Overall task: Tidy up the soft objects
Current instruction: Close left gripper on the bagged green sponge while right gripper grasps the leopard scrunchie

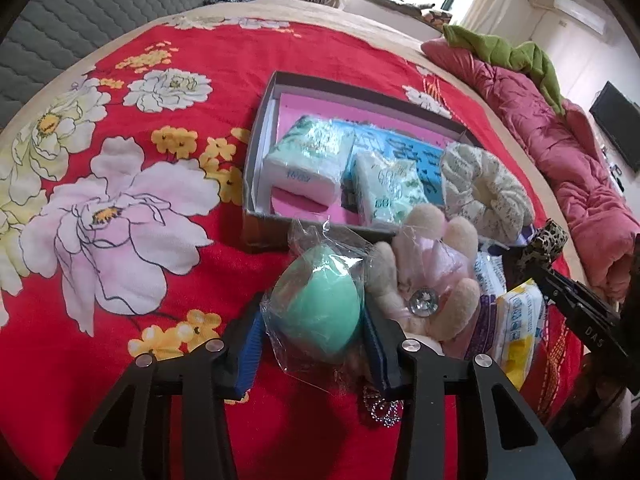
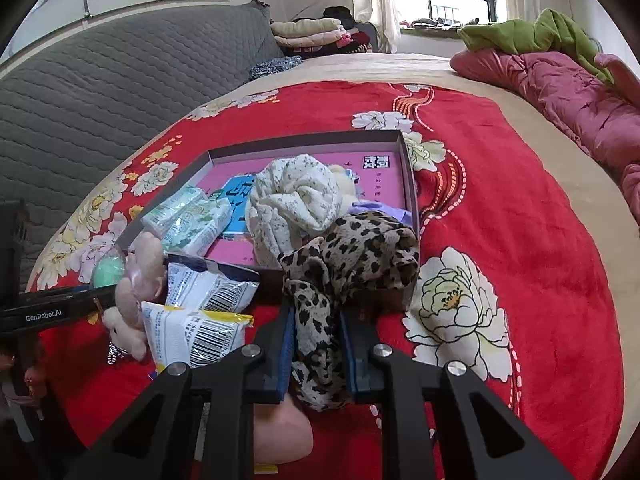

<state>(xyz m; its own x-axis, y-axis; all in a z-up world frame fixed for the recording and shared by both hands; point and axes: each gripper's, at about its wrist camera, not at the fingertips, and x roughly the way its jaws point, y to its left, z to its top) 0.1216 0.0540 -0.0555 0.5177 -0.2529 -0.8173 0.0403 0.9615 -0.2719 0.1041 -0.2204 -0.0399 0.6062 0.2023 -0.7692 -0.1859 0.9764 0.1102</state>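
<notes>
A mint-green sponge (image 1: 320, 304) in a clear plastic bag sits between the blue pads of my left gripper (image 1: 314, 332), which is shut on it just in front of the open box (image 1: 256, 160). My right gripper (image 2: 318, 344) is shut on a leopard-print cloth (image 2: 360, 252) that drapes over the box's near wall (image 2: 408, 176). Inside the box lie two tissue packs (image 1: 308, 164) (image 1: 390, 192) and a cream floral scrunchie (image 2: 296, 200). A pink plush toy (image 1: 432, 276) and wet-wipe packs (image 2: 200, 332) lie between the grippers.
Everything rests on a red floral bedspread (image 2: 500, 200). A pink quilt (image 2: 580, 92) with a green cloth (image 2: 532, 32) lies along the right. A grey padded headboard (image 2: 100, 92) and folded clothes (image 2: 312, 32) stand at the back. A bead chain (image 1: 380, 408) lies under my left gripper.
</notes>
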